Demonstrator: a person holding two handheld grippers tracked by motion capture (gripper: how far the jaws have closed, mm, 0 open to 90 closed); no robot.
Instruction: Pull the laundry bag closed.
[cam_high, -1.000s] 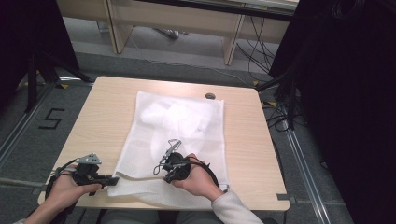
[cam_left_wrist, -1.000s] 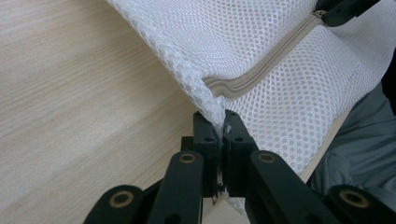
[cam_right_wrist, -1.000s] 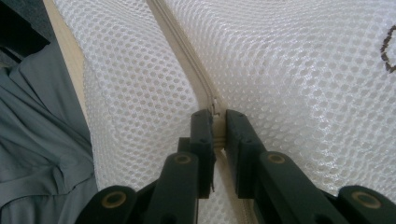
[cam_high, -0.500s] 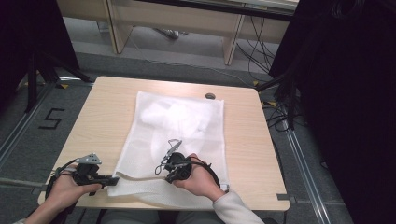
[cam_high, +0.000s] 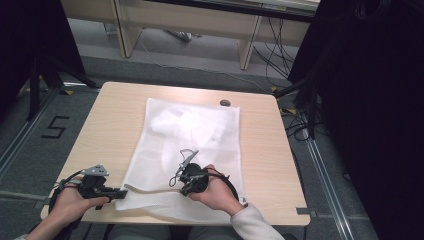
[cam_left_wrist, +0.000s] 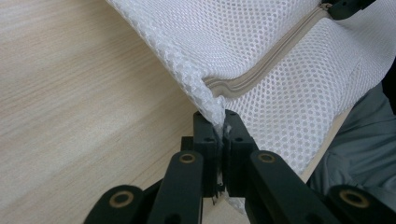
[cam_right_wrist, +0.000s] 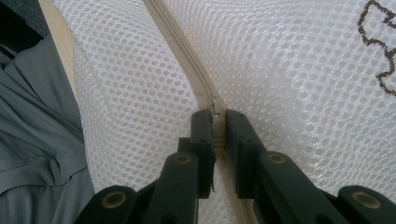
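Note:
A white mesh bag (cam_high: 195, 135) lies flat on the wooden table (cam_high: 107, 130), with a beige zipper (cam_high: 155, 190) along its near edge. At the bag's near left corner my left gripper (cam_high: 121, 192) is shut on the mesh; the left gripper view shows the pinched corner (cam_left_wrist: 212, 105) between its jaws (cam_left_wrist: 220, 122), just below the zipper's end (cam_left_wrist: 261, 70). My right gripper (cam_high: 184, 189) sits farther along the same edge. In the right gripper view it (cam_right_wrist: 215, 116) is shut on the zipper (cam_right_wrist: 180, 51), with mesh (cam_right_wrist: 289, 70) on both sides.
A small dark round thing (cam_high: 225, 103) lies at the table's far edge. Beyond the table are wooden furniture legs (cam_high: 248, 47) and cables (cam_high: 280, 55) on the floor. A "5" mark (cam_high: 55, 127) is on the floor at the left. Grey clothing (cam_right_wrist: 37, 140) is near the front edge.

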